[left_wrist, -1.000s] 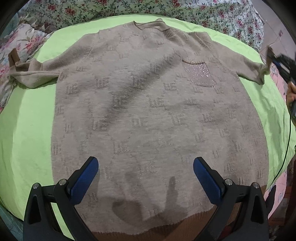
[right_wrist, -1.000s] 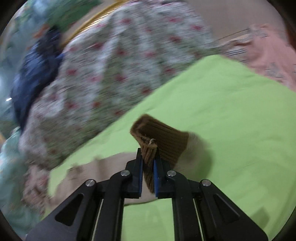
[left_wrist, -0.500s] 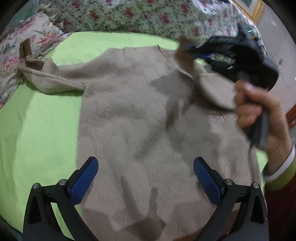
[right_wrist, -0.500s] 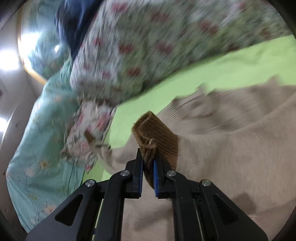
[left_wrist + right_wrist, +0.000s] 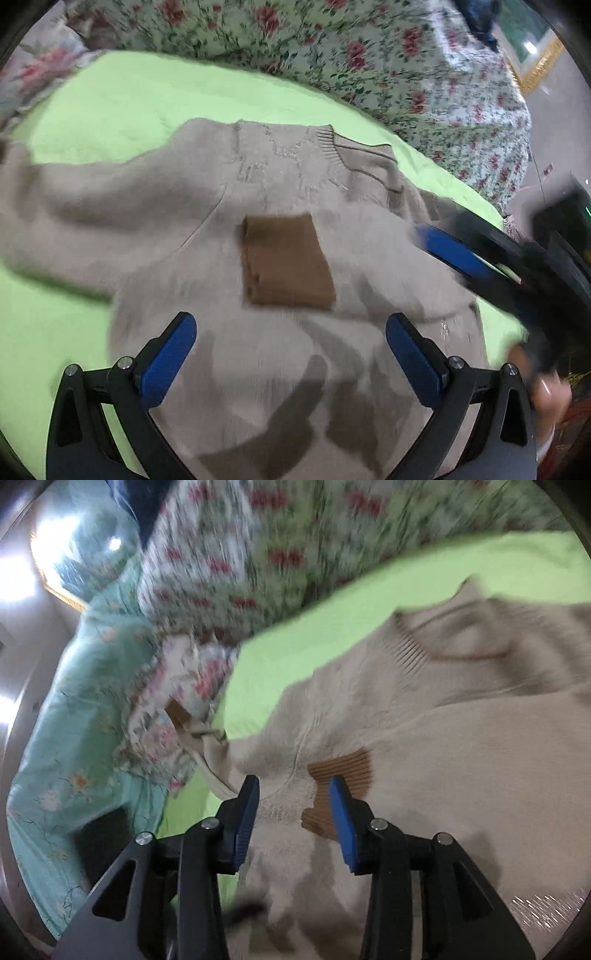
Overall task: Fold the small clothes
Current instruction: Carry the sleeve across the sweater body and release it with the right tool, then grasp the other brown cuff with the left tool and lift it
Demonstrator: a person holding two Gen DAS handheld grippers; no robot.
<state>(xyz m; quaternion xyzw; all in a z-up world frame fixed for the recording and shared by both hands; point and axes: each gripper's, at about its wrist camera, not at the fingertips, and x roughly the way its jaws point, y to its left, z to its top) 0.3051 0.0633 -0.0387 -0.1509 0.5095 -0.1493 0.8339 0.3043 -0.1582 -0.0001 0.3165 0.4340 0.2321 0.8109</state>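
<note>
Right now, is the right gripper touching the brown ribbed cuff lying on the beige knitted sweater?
Cannot tell. In the right wrist view the right gripper is open, one finger overlapping the brown ribbed cuff, but neither contact nor gap shows plainly.

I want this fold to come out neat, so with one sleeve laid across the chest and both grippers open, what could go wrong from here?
1. The right gripper is open right over the brown cuff; pulling away could snag and drag the sleeve off the sweater.
2. The other sleeve runs off the green sheet onto the floral bedding, so it may catch there when lifted.
3. The left gripper holds nothing, so the body may shift.
</note>
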